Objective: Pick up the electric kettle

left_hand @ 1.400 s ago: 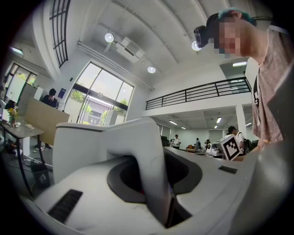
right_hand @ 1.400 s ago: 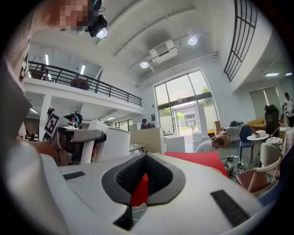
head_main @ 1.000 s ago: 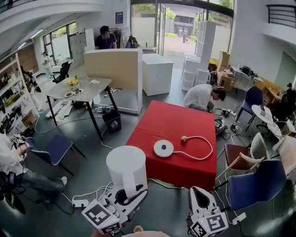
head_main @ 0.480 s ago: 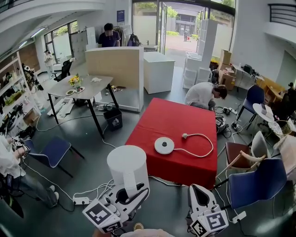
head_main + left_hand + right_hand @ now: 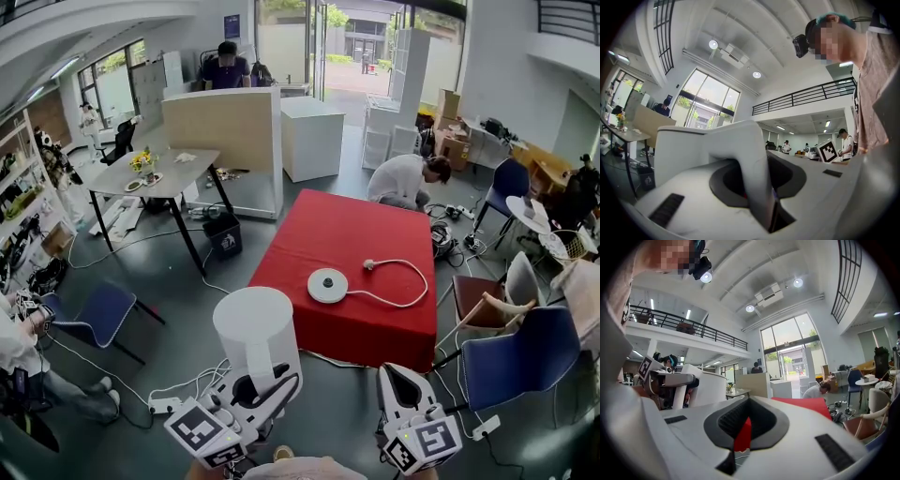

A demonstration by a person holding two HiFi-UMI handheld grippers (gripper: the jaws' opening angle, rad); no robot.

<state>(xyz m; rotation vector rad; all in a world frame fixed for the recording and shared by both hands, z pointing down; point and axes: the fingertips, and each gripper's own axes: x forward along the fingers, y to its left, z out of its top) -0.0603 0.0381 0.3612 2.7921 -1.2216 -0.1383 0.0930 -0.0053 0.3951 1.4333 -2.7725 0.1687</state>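
Note:
The white electric kettle (image 5: 256,330) hangs in the air in front of the red table (image 5: 323,234), off its round white base (image 5: 327,285). My left gripper (image 5: 266,384) is shut on the kettle's handle (image 5: 751,164), which stands upright between the jaws in the left gripper view. In the right gripper view the kettle (image 5: 710,389) shows to the left. My right gripper (image 5: 399,382) is held level at the lower right. Its jaws are shut with nothing in them (image 5: 742,434).
The base's white cord (image 5: 405,286) loops over the red table to a plug (image 5: 369,264). A blue chair (image 5: 517,361) and a wooden one (image 5: 487,305) stand to the right. Cables and a power strip (image 5: 162,406) lie on the floor at left, near another blue chair (image 5: 98,311). A person (image 5: 405,178) crouches behind the table.
The head view has shifted slightly. Both grippers and the kettle keep their places. The seated person at the left edge has drawn their legs back.

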